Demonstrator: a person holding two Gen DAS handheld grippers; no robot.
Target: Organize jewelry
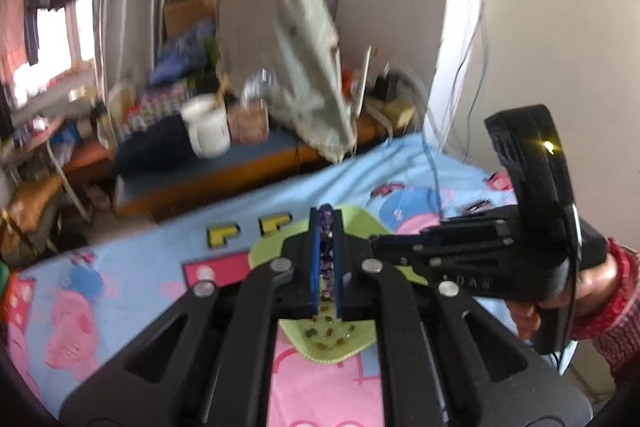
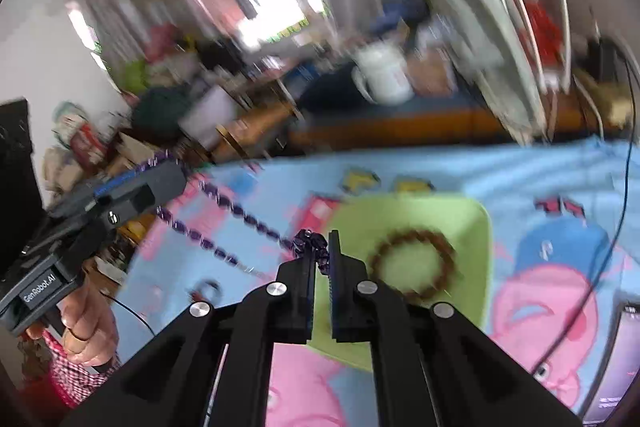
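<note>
Purple bead necklace (image 2: 224, 203) is hanging stretched above the green tray (image 2: 460, 223), my left gripper (image 2: 182, 169) and right gripper (image 2: 320, 251) both clamping its ends, and I am risking snapping the strand by pulling apart.

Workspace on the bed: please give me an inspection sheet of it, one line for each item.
Surface: cartoon bedsheet, pink and blue.
Job's things: purple bead necklace stretched between both grippers; brown bead bracelet in the green tray.
Clutter: phone at the sheet's edge.
Grippers: left hand-held gripper shut on the necklace; right hand-held gripper shut on its other end.
Cables: black cable across the sheet.
Surroundings: white mug on a crowded bench; curtains, blurred.
</note>
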